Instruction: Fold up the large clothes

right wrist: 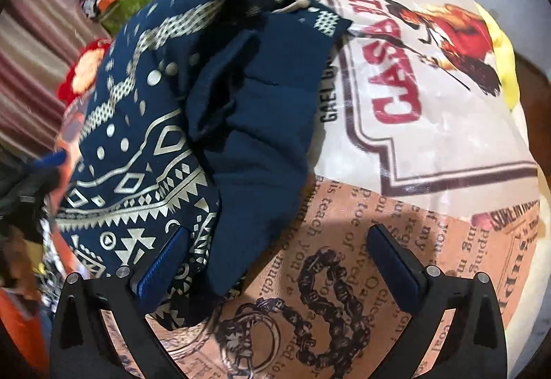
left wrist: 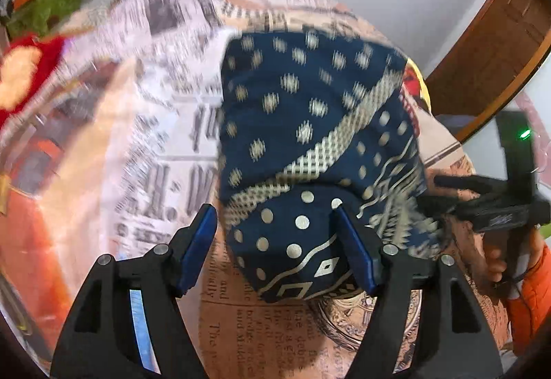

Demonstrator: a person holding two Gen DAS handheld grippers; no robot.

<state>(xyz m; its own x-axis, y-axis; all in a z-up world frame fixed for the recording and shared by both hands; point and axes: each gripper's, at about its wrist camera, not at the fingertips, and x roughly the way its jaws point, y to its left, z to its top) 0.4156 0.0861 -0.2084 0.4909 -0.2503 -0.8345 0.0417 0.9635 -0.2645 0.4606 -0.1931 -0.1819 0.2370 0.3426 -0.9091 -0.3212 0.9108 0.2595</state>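
A navy garment (left wrist: 310,124) with cream dots and geometric bands lies bunched on a newspaper-print bedsheet (left wrist: 162,124). My left gripper (left wrist: 275,234) is open, its blue-padded jaws straddling the garment's near edge. In the right wrist view the same garment (right wrist: 172,124) is folded over, its plain navy inside showing at the centre. My right gripper (right wrist: 279,262) is open, the left pad resting against the patterned edge, the right pad over bare sheet (right wrist: 430,124). The right gripper also shows in the left wrist view (left wrist: 496,207), held by a hand at the right.
A pile of clothes, green (left wrist: 48,7) and red (left wrist: 27,76), lies at the far left of the bed. A brown wooden door (left wrist: 496,45) stands at the back right. A striped curtain (right wrist: 38,45) hangs at the left.
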